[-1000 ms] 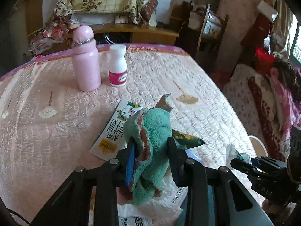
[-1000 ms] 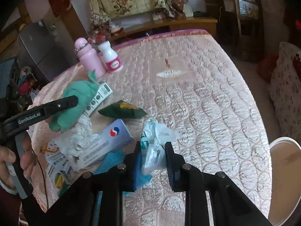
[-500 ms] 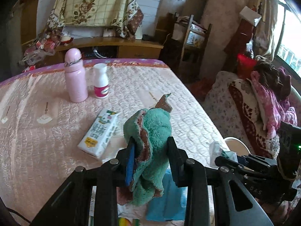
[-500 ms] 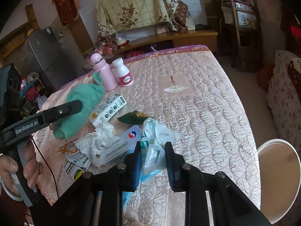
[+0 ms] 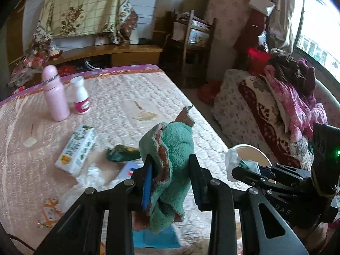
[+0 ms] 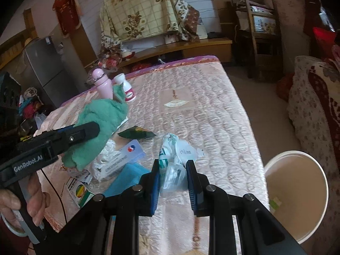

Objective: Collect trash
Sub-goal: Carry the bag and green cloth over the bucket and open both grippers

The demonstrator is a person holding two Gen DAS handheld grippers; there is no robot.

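Note:
My left gripper (image 5: 171, 165) is shut on a green fleece cloth (image 5: 172, 148) and holds it above the table; the cloth also shows in the right wrist view (image 6: 99, 125). My right gripper (image 6: 173, 169) is shut on a crumpled white and green plastic wrapper (image 6: 174, 157), lifted above the table's right part; the wrapper also shows in the left wrist view (image 5: 235, 162). A white bucket (image 6: 297, 195) stands on the floor to the right of the table. A dark green snack packet (image 6: 138, 133), crumpled white paper (image 6: 108, 150), a white box (image 6: 125, 157) and a blue sheet (image 6: 125, 176) lie on the table.
The table has a pink quilted cover (image 6: 201, 106). A pink bottle (image 5: 54, 93) and a white bottle (image 5: 80, 97) stand at its far left. A white carton (image 5: 76, 148) lies nearer. A sofa with clothes (image 5: 286, 110) is at the right.
Both grippers have risen and pulled back with their loads. The right gripper has shifted toward the table's right edge, bringing the bucket more fully into view.

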